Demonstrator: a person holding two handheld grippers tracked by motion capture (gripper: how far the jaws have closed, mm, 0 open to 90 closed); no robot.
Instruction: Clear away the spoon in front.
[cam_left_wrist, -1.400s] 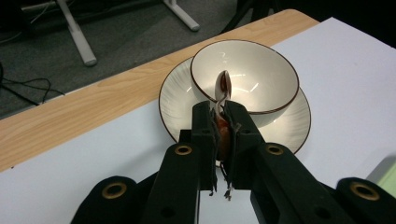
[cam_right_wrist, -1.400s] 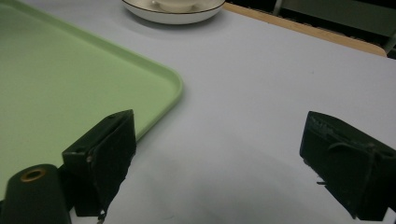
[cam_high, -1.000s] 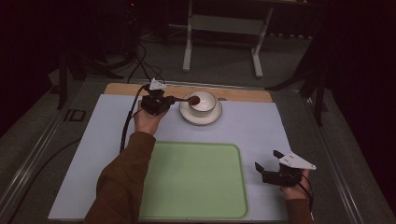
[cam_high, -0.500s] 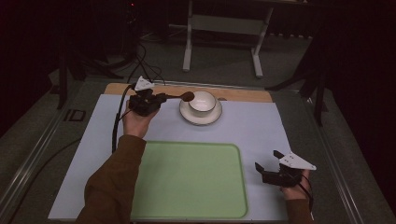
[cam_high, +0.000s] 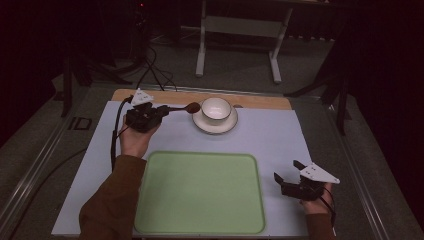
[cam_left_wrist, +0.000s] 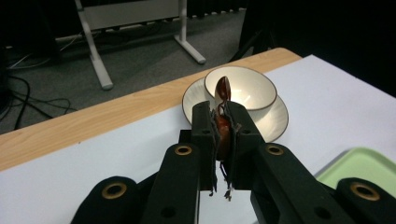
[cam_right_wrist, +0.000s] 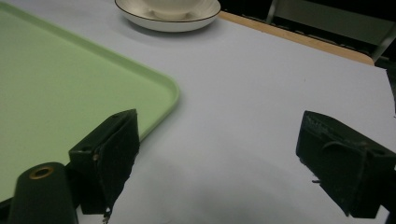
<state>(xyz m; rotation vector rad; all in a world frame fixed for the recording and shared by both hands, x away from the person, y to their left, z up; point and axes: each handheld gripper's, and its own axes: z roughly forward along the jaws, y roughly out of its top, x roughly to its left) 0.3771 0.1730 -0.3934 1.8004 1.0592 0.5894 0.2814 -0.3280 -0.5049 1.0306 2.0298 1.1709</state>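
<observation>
High view puts your left gripper (cam_high: 162, 111) at the far left of the tabletop (cam_high: 280, 135), fingers clamped on a brown spoon (cam_high: 186, 108) — its bowl hangs just left of the white cup (cam_high: 216, 109) on its saucer (cam_high: 202, 123). Left gripper view shows the spoon (cam_left_wrist: 222, 91) pinched upright between the fingers, cup (cam_left_wrist: 243, 88) just behind it. Your right gripper (cam_high: 289, 178) sits right of the green tray (cam_high: 200, 192) — fingers wide apart, holding nothing
</observation>
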